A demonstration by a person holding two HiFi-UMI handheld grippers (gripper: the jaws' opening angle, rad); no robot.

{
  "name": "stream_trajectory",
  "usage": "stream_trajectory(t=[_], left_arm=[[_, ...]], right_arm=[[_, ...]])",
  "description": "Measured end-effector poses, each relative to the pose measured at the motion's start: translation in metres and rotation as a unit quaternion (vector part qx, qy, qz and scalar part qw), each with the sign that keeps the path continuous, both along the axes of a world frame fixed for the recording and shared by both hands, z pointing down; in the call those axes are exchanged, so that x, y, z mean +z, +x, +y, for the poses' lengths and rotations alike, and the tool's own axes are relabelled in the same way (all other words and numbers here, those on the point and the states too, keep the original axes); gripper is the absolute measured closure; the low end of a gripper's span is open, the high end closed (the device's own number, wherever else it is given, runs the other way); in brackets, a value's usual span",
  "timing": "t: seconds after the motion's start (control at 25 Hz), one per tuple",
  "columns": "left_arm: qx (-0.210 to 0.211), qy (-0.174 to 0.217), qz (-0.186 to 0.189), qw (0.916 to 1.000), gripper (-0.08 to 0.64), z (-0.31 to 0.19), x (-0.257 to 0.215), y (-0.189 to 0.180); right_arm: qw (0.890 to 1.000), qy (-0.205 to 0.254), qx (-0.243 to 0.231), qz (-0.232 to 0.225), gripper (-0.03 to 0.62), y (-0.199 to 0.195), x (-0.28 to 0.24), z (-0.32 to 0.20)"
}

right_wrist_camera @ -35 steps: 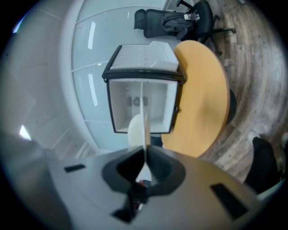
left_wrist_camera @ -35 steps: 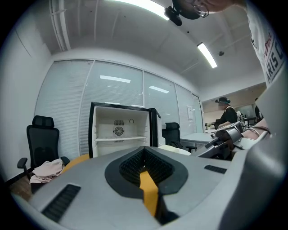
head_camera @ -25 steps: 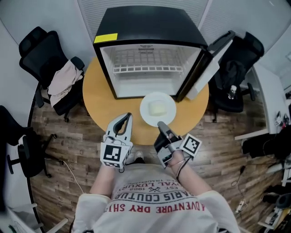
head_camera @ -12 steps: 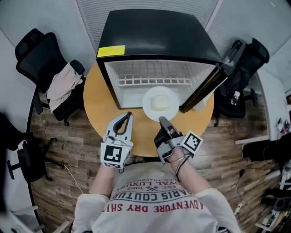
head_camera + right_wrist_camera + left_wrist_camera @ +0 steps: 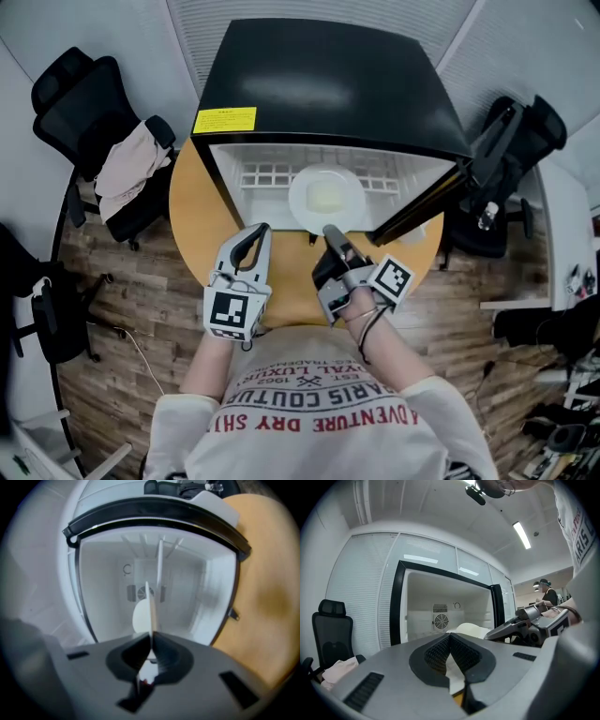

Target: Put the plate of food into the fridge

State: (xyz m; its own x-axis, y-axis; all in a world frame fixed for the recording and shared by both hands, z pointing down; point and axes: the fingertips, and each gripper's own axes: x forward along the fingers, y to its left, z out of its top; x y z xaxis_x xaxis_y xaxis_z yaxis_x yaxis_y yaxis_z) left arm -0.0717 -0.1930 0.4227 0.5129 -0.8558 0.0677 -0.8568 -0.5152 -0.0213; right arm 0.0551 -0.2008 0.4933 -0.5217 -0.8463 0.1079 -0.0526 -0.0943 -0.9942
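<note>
White plate, pinched at its rim by right gripper, is at open fridge mouth; left gripper pressed together, empty.

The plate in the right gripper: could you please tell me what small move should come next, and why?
Probably ease the right gripper forward: it is shut on the near rim of the plate, which is only at the mouth of the open fridge, not yet set down inside.
</note>
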Motion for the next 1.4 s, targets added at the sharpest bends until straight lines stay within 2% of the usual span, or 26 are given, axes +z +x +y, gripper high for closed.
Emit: stream_trajectory(t=[0.24,1.04,1.28,1.4], left_arm=[[-0.003,-0.008,-0.002,1.0,0.531,-0.014,0.007,0.005],[-0.011,-0.019,-0.001,0.9998,0.531,-0.043,0.01,0.01],[-0.017,-0.022,-0.005,0.9996,0.531,-0.042,0.014,0.005],[-0.017,-0.023,-0.008,0.9996,0.531,-0.043,0.016,0.005]], right_arm=[[1.0,-0.015,-0.002,-0.004,0.555,0.001,0.005,-0.024],[1.0,-0.01,0.017,-0.007,0.538,-0.007,0.003,-0.073],[0.999,-0.018,0.009,-0.039,0.531,-0.01,0.007,-0.081],[0.999,-0.008,0.003,-0.033,0.523,-0.011,0.008,-0.082]])
